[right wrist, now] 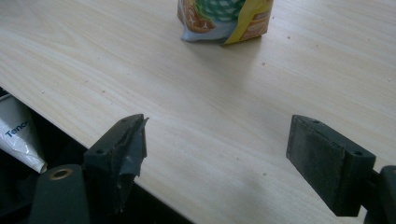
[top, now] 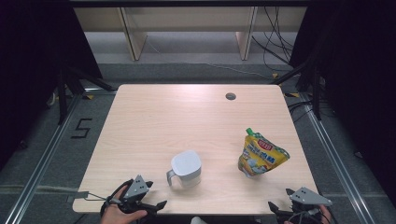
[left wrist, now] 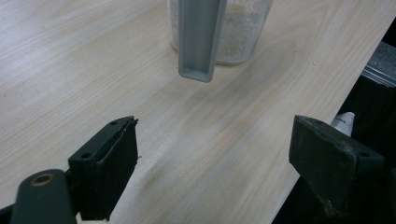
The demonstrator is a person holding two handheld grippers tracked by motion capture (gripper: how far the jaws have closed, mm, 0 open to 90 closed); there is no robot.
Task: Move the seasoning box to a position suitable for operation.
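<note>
A black "5" is marked on the grey floor point(top: 80, 128) left of the desk; "Tenc" shows on a white packet point(right wrist: 16, 133); the yellow pouch's point(top: 261, 153) label is unreadable

Light wood table point(top: 154, 121) w/ grommet hole point(top: 230, 96); floor marking "5" point(top: 82, 127) at left.

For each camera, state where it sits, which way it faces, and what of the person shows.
High view: above the near table edge, looking forward and down; left gripper, right gripper and hands show.
Left gripper view: on the left gripper, facing the jug; open black jaws show.
Right gripper view: on the right gripper, facing the yellow pouch; open jaws show.
Shared: high view also shows jug and pouch.
</note>
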